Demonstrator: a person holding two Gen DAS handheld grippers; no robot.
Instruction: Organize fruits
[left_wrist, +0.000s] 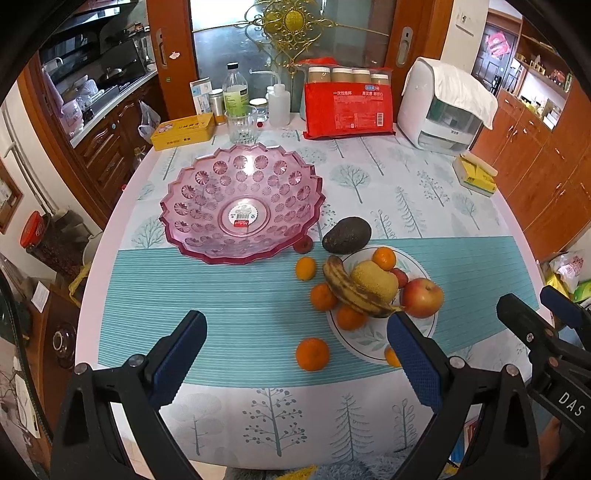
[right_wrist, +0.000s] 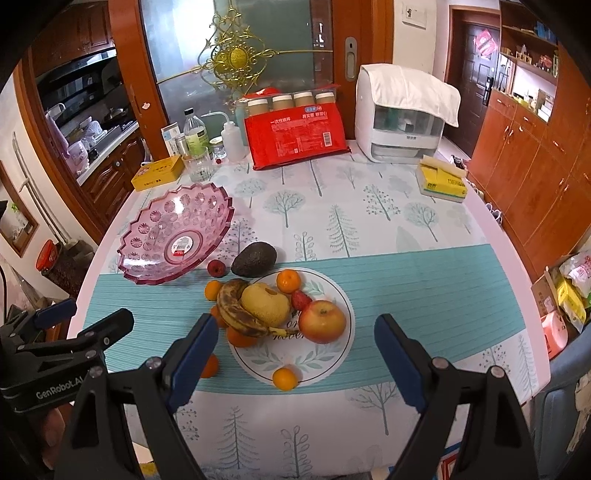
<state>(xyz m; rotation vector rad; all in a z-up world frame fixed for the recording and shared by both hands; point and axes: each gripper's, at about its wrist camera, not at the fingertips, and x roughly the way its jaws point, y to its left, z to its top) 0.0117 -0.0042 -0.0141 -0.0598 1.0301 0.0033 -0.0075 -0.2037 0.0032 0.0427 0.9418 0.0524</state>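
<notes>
- Tabletop (left_wrist: 369, 177): carries every item below.
- Pink bowl (left_wrist: 192, 206): holds no fruit, left of the fruit.
- White plate (right_wrist: 332, 354): carries the banana (right_wrist: 236, 314), pear (right_wrist: 266, 302) and apple (right_wrist: 322, 320); the avocado (right_wrist: 254, 259) lies just behind it.
- Left gripper (left_wrist: 295, 354): jaws wide apart, holding nothing, above the near tabletop edge.
- Right gripper (right_wrist: 295, 354): jaws wide apart, holding nothing, before the plate.
- Oranges (left_wrist: 312, 353): scattered on and beside the plate.

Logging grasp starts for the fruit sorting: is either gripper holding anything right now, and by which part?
Nothing is held. The left gripper and right gripper are both open above the table, short of the fruit.
</notes>
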